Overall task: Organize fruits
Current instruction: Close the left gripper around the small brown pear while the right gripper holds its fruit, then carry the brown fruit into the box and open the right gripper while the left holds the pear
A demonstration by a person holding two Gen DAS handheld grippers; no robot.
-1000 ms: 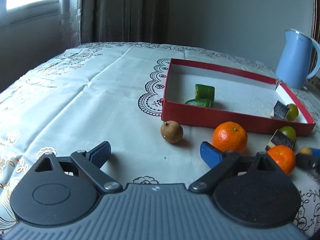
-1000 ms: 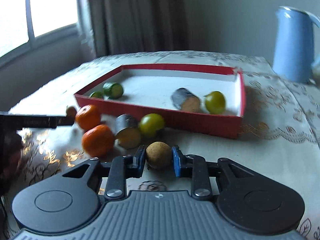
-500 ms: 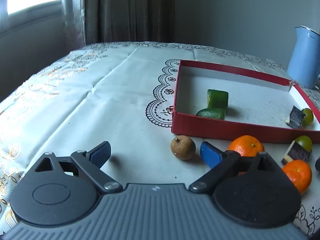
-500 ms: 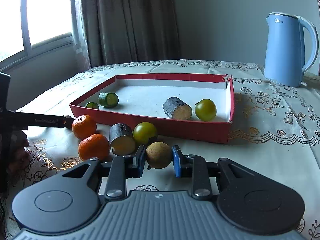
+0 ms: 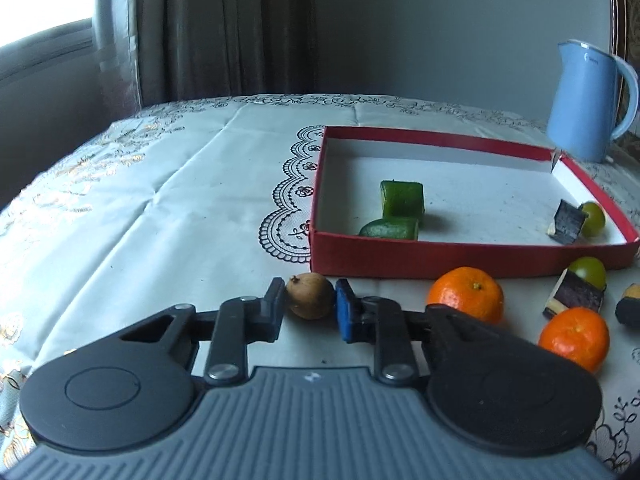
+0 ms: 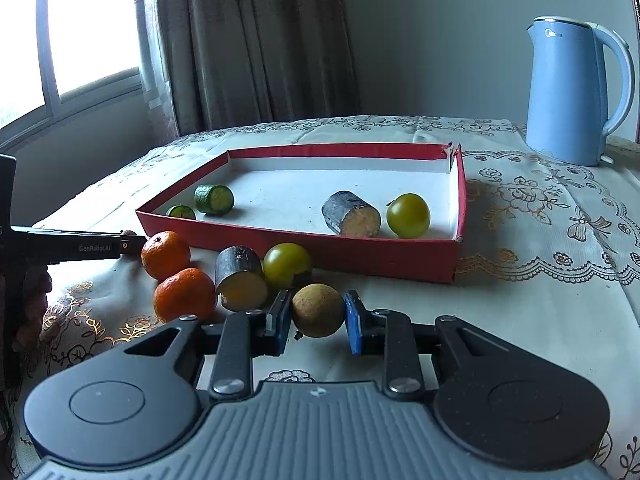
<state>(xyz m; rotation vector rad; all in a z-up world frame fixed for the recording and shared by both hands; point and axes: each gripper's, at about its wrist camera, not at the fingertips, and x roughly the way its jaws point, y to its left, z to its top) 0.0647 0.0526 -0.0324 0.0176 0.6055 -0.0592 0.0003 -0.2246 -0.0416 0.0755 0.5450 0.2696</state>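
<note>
The left tool (image 5: 310,306) has just closed its jaws on a small brown fruit (image 5: 310,296) on the desk (image 5: 160,220) just before the red box (image 5: 440,256). The right tool (image 6: 318,316) grips another brown fruit (image 6: 318,310), also just before that box.

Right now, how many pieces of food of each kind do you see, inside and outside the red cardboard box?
Round orange mandarins: 2
Round yellow-green fruits: 2
Small brown round fruits: 2
Green cucumber pieces: 2
Dark-skinned, yellow-fleshed cylinder pieces: 2
Total: 10
</note>
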